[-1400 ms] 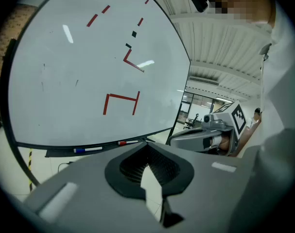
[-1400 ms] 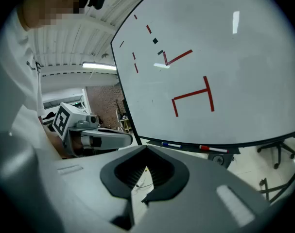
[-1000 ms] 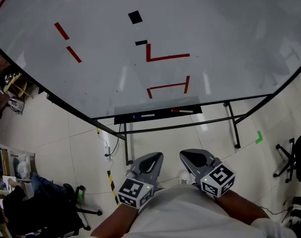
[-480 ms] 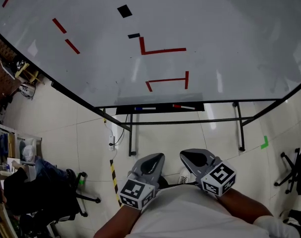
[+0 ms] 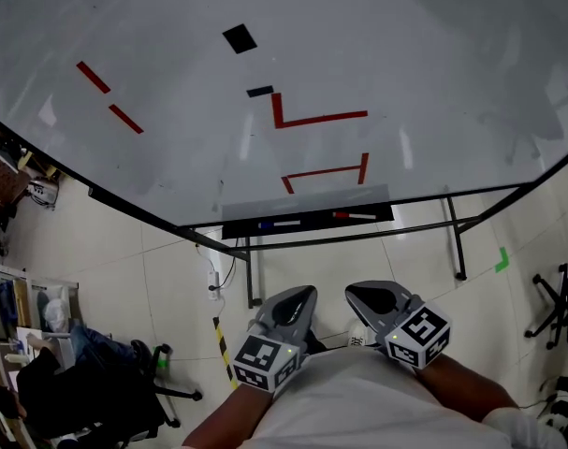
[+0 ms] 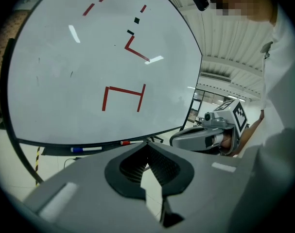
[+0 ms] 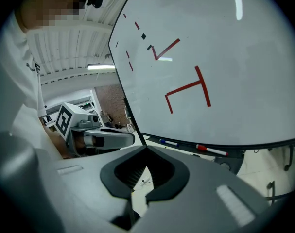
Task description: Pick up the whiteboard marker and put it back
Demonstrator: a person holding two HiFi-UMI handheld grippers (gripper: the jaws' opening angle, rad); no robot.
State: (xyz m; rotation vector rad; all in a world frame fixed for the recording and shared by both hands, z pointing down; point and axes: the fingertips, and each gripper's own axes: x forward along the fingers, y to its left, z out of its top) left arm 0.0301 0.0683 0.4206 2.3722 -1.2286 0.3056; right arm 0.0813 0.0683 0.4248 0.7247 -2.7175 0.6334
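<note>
Ok, head view: both grippers are held low against the person's torso, side by side, well short of the whiteboard [image 5: 405,54]. Left gripper [image 5: 293,305] and right gripper [image 5: 370,299] both point toward the board's stand. The tray [image 5: 312,220] runs along the board's bottom edge. Two markers lie flat in it, end to end with a gap between them: blue-capped marker [image 5: 279,224] on the left, red-capped marker [image 5: 355,216] on the right. Neither gripper is near them. Red tape marks and black squares are on the board face. Tiled floor [image 5: 171,269] is below.

Left gripper view: left gripper [image 6: 147,144] jaws are closed, tips meeting, nothing between them. Beyond the tips, the whiteboard [image 6: 64,81] fills the frame. Blue-capped marker [image 6: 86,149] and red-capped marker [image 6: 129,142] lie in the tray [image 6: 52,151], far off. The right gripper [image 6: 205,132] shows at the side, just beside this one.

Right gripper view: right gripper [image 7: 146,150] jaws are also tip to tip, holding nothing. Blue-capped marker [image 7: 169,142] and red-capped marker [image 7: 211,150] sit on the tray under the whiteboard [image 7: 234,57], well apart from the jaws. The left gripper [image 7: 101,139] is visible alongside.
</note>
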